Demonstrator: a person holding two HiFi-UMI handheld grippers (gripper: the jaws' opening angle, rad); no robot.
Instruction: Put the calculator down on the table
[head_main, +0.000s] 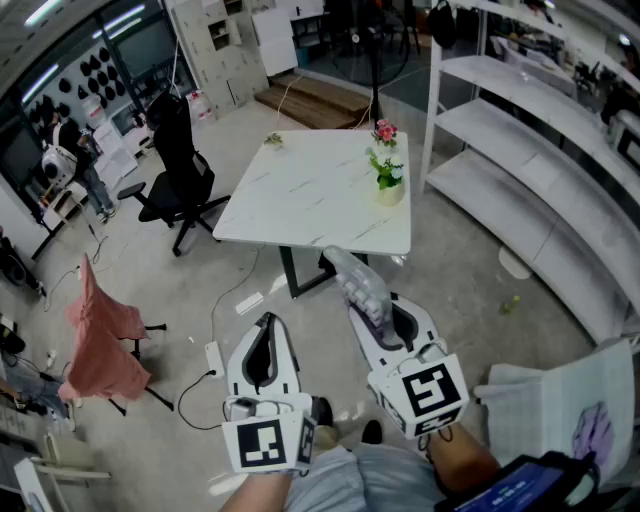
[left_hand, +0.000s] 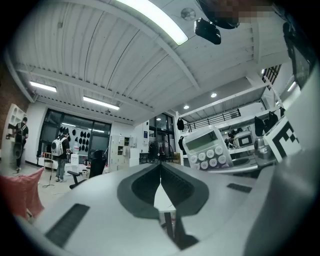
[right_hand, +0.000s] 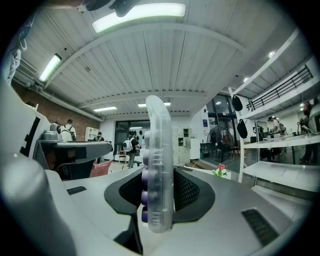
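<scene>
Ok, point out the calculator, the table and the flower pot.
calculator (right_hand: 159, 150): right gripper view, its clear side edge, facing the camera.
table (head_main: 300, 190): head view, bare middle of its white top.
flower pot (head_main: 390, 192): head view, the pot's body under the flowers.

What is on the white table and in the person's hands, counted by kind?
Grippers: 2, the left gripper and the right gripper
Calculator: 1, held in the right gripper
Pot of flowers: 1, on the table
Small object, too small to identify: 1, at the table's far corner
Total: 5
</scene>
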